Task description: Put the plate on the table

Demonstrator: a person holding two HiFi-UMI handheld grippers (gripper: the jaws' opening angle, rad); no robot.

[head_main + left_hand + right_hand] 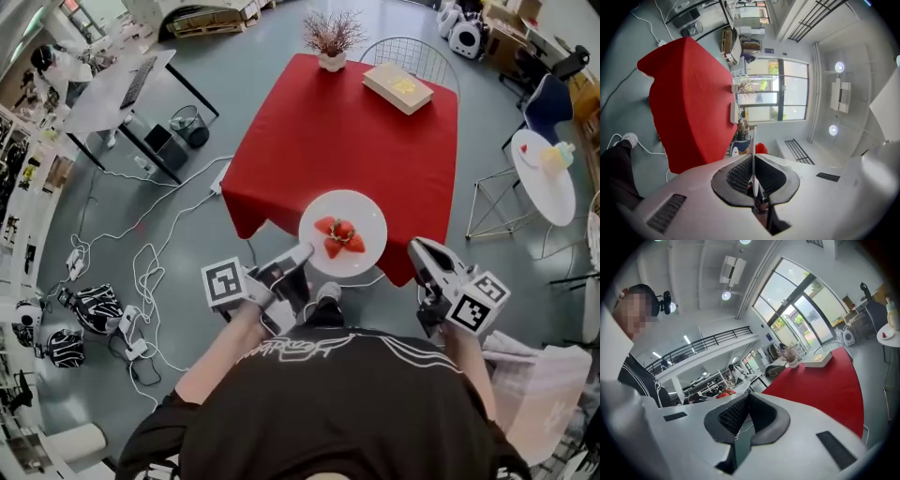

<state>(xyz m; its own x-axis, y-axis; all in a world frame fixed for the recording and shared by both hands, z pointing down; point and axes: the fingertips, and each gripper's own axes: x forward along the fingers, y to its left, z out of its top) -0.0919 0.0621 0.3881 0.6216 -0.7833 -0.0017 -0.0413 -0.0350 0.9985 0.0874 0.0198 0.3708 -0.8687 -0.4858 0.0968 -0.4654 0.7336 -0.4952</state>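
A white plate (343, 234) with cut strawberries (339, 232) hangs over the near edge of the red-clothed table (347, 122). My left gripper (305, 255) is shut on the plate's near-left rim. In the left gripper view the plate (753, 140) shows edge-on as a thin white line pinched between the pads, with the left gripper (753, 161) around it and the red table (689, 98) ahead. My right gripper (419, 249) is off the plate's right side, shut and holding nothing. In the right gripper view the right gripper (749, 401) has its pads together, beside the table (825, 385).
At the far end of the table lie a cream book (398, 87) and a vase of dried twigs (332, 42). A wire chair (408, 52) stands behind it. A small round white table (544, 173) is on the right. Cables (141, 272) and gear litter the floor on the left.
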